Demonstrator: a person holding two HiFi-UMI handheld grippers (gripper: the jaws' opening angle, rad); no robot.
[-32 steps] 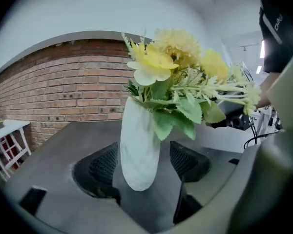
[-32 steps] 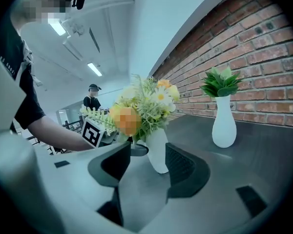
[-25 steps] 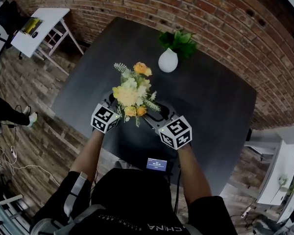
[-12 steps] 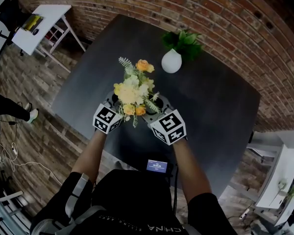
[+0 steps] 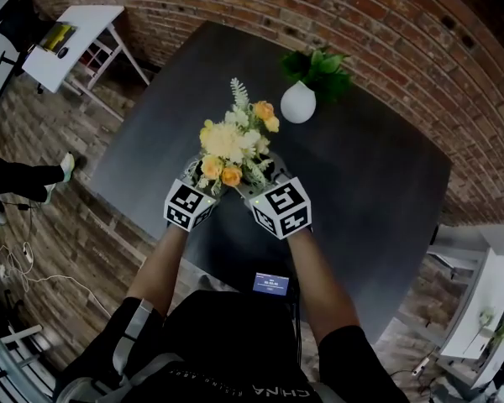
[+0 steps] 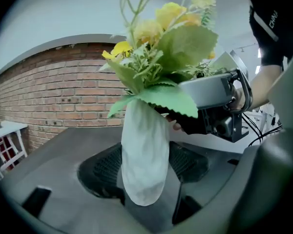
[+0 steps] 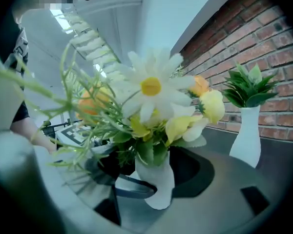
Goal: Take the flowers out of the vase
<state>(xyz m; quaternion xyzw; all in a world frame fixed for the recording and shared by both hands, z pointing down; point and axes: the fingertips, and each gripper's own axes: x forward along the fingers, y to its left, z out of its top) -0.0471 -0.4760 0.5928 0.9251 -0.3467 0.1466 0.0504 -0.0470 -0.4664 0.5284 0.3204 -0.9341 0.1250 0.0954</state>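
Observation:
A bouquet of yellow, orange and white flowers (image 5: pixel 233 139) stands in a small white vase (image 6: pixel 144 152). That vase sits between the mesh pads of my left gripper (image 5: pixel 202 173), which is shut on it and holds it above the dark table (image 5: pixel 361 175). My right gripper (image 5: pixel 265 175) is close against the bouquet from the right. Its jaws are opening; the vase (image 7: pixel 156 179) and the leafy stems lie between them, and the pads do not press on either. In the head view the blooms hide the vase. The daisy (image 7: pixel 151 87) fills much of the right gripper view.
A second white vase with a green plant (image 5: pixel 299 99) stands farther back on the table, seen also at the right in the right gripper view as that plant vase (image 7: pixel 246 135). A brick wall lies beyond. A white side table (image 5: pixel 71 36) stands far left.
The right gripper has moved left, up to the bouquet and beside the left gripper. The bouquet has shifted and turned a little away from me. The left gripper has stayed put.

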